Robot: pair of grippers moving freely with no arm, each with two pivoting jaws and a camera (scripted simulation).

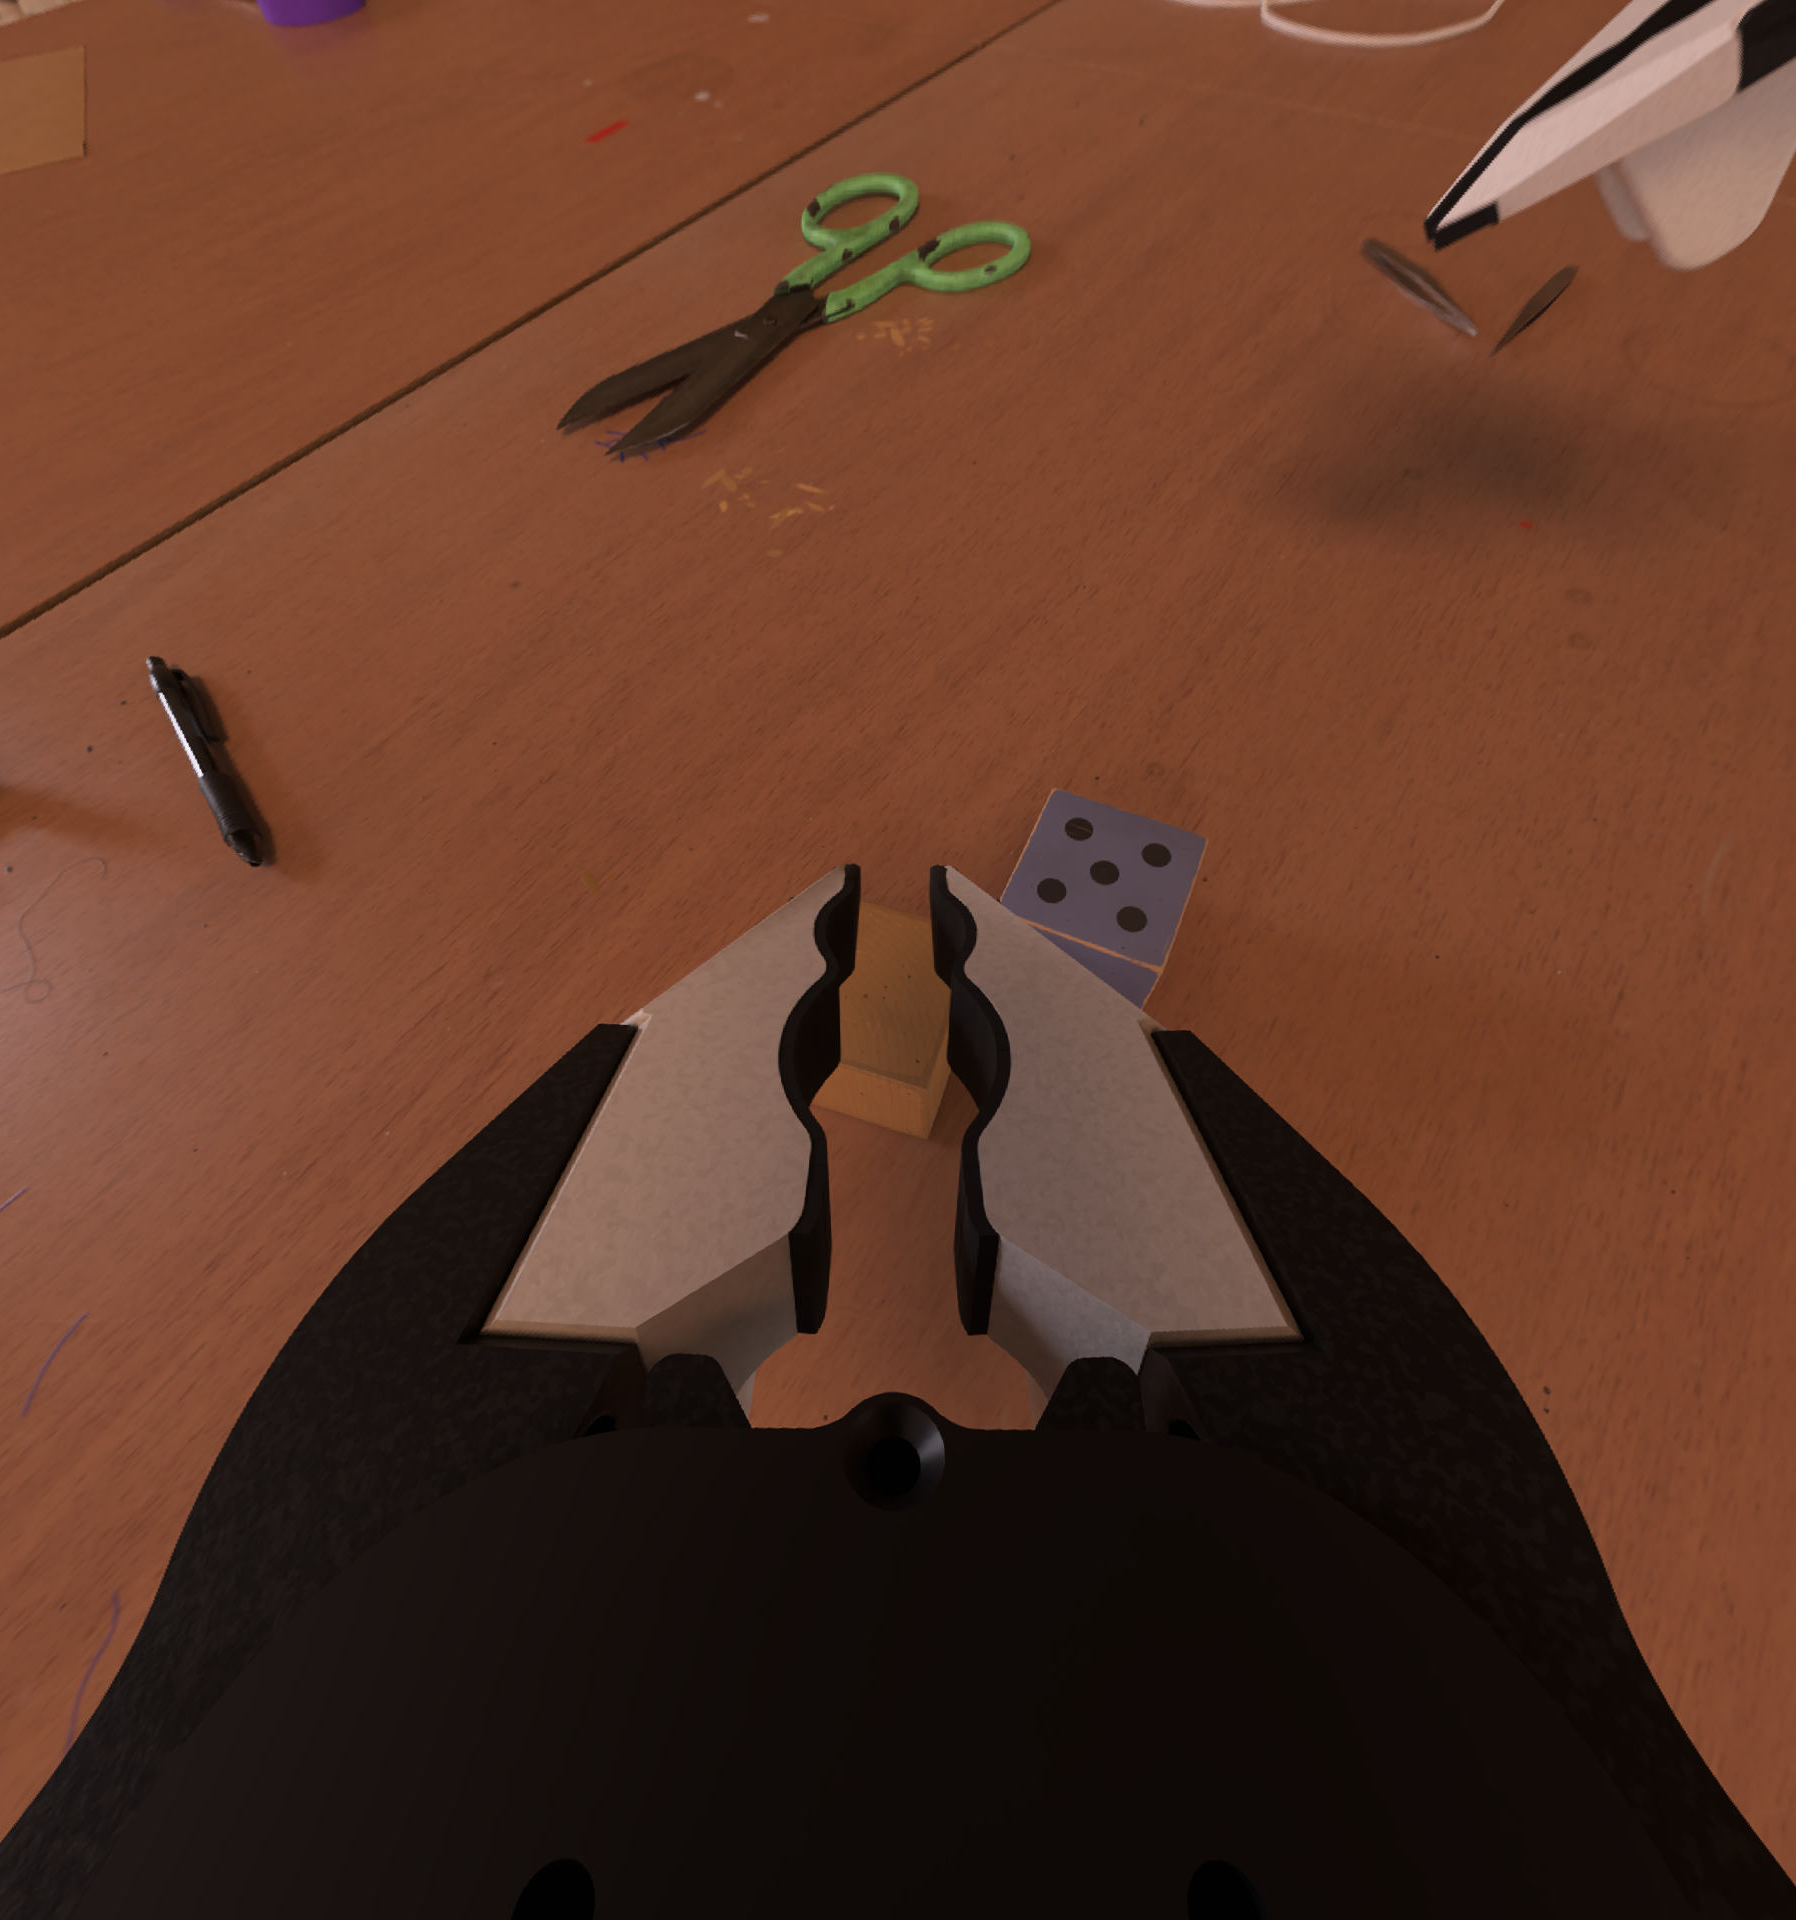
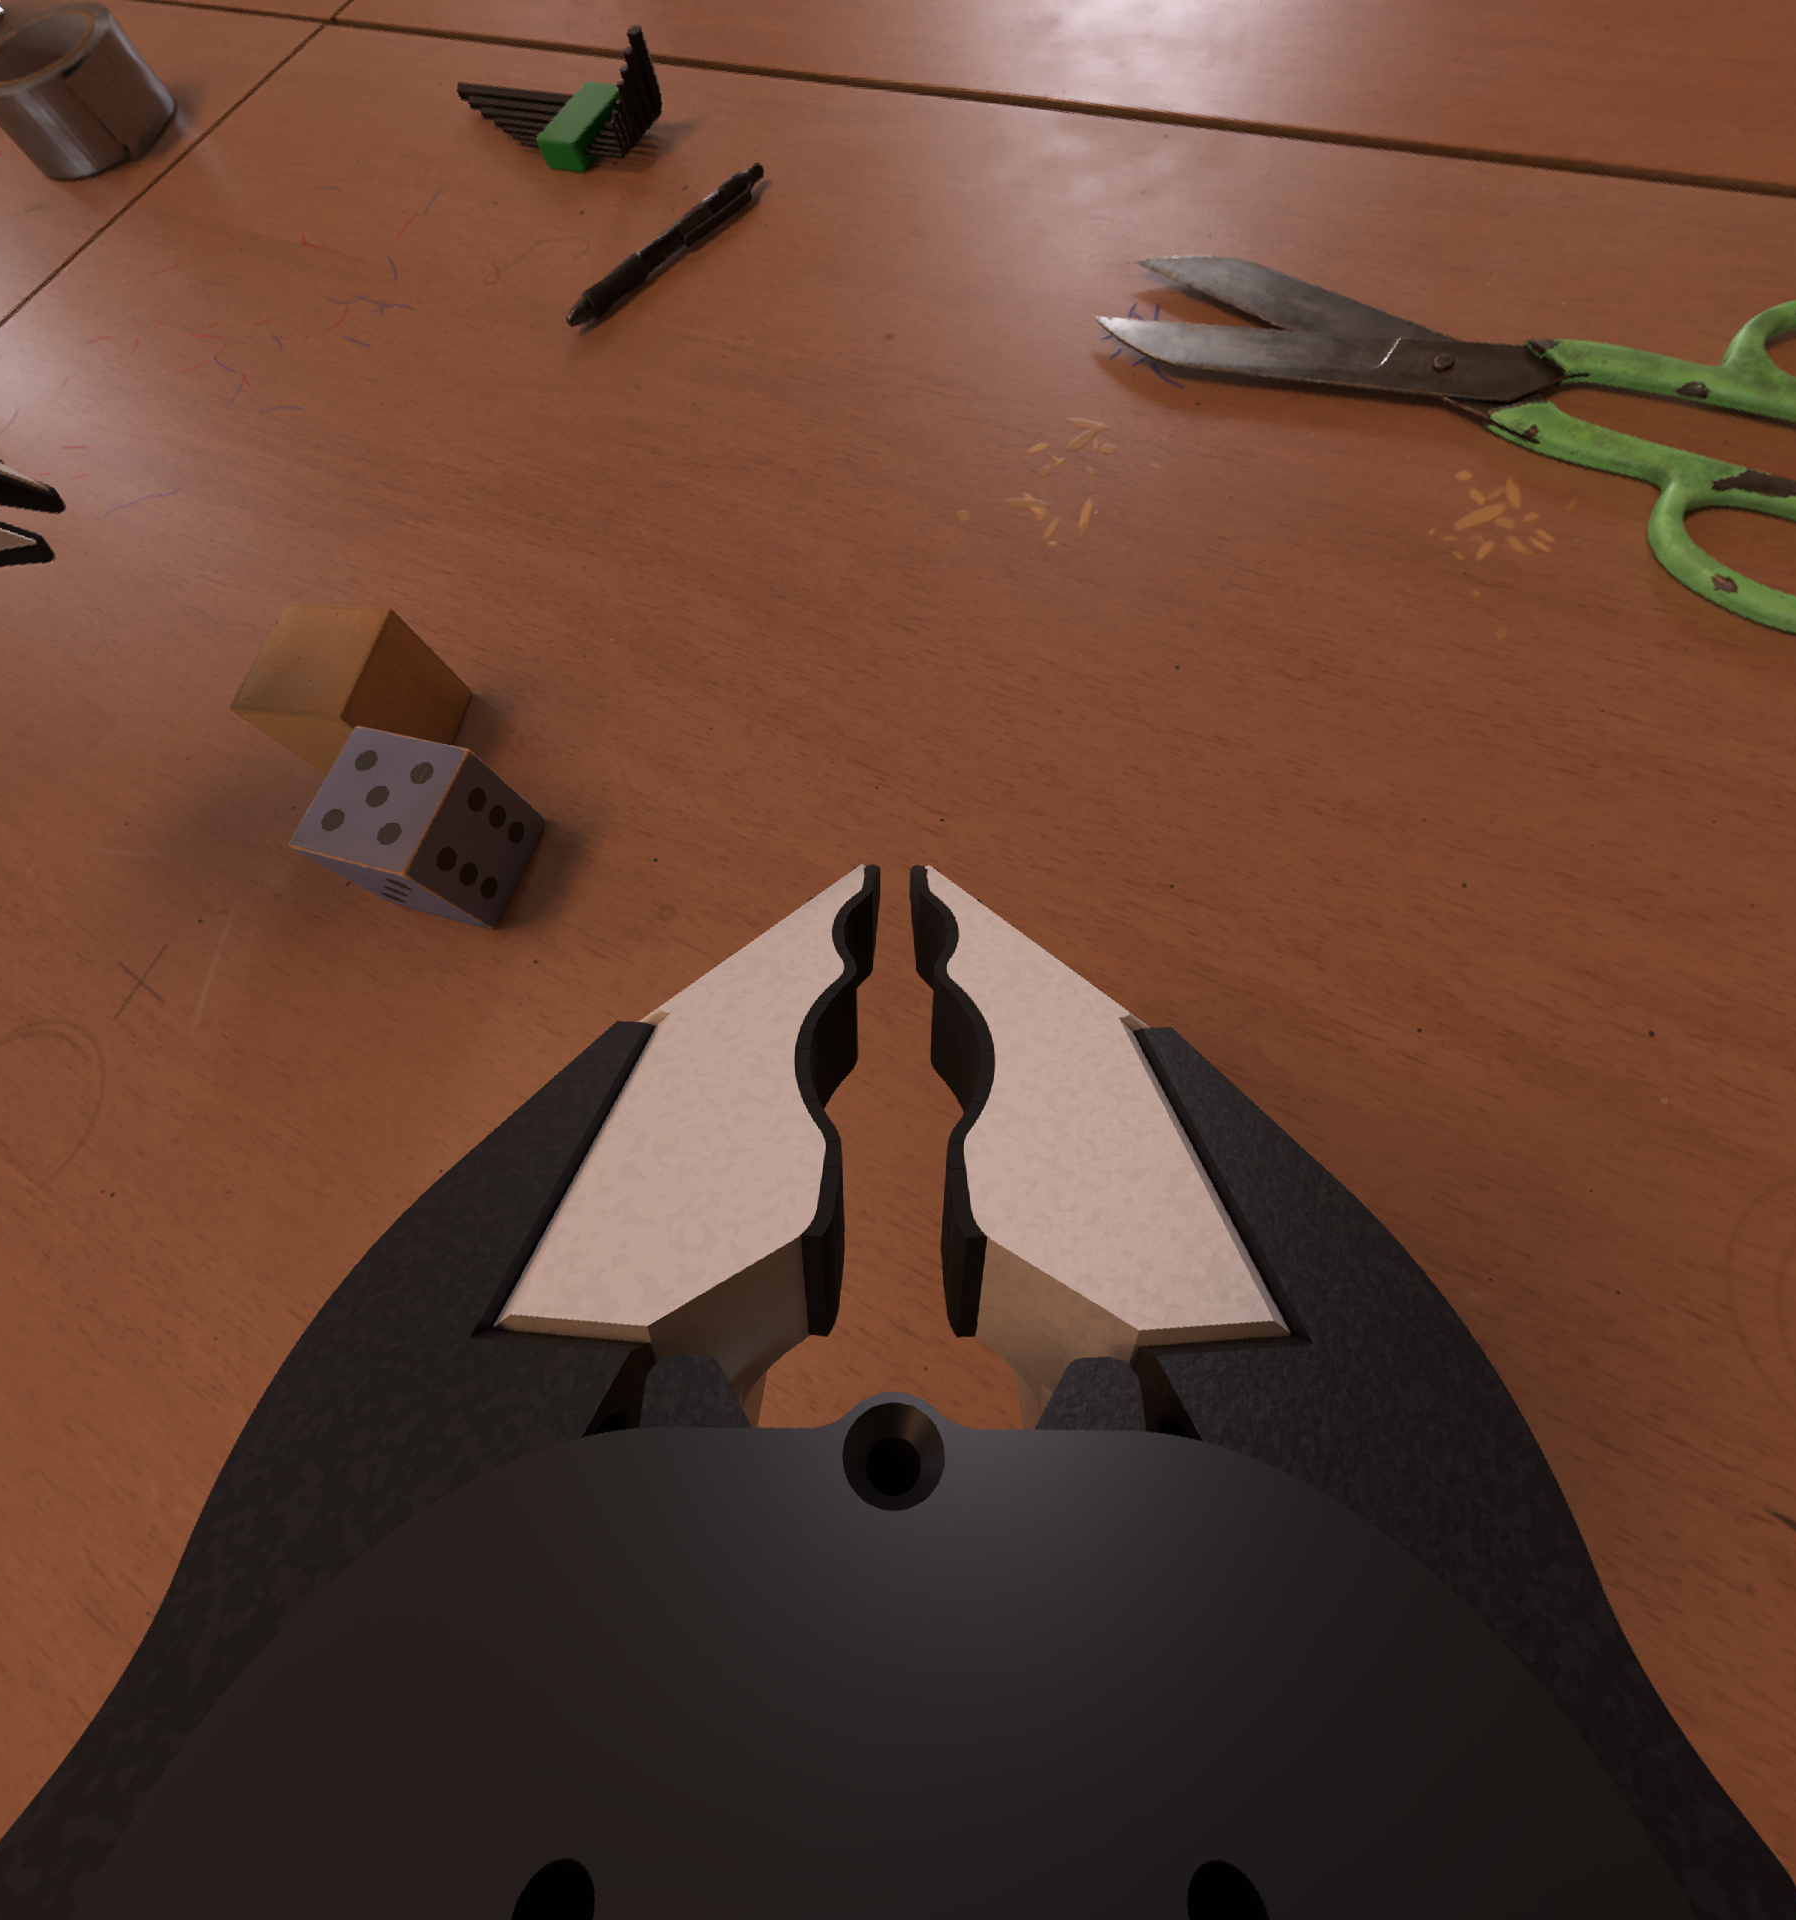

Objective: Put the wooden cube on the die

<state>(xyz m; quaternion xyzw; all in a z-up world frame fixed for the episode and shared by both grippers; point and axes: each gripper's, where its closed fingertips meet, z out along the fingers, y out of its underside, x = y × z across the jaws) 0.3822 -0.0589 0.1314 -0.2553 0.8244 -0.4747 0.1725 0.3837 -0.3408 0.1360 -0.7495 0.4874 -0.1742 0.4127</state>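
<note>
The wooden cube [image 2: 354, 675] stands on the brown table, touching the back of the die [image 2: 406, 821], a grey cube with black pips, five on top. In the left wrist view the cube [image 1: 889, 1008] shows through the gap between my left fingers, with the die [image 1: 1102, 873] just to its right. My left gripper [image 1: 894, 883] hovers above the cube, jaws a narrow gap apart, holding nothing; it shows at the left edge of the right wrist view [image 2: 42, 525]. My right gripper [image 2: 894, 878] is shut and empty, right of the die, and shows raised at the top right of the left wrist view [image 1: 1439, 231].
Green-handled scissors [image 2: 1496, 374] lie open beyond the right gripper, also seen in the left wrist view [image 1: 800, 312]. A black pen [image 2: 665, 244], a hex key set [image 2: 582, 114] and a metal tin [image 2: 73, 94] lie farther off. Table seams run across the back.
</note>
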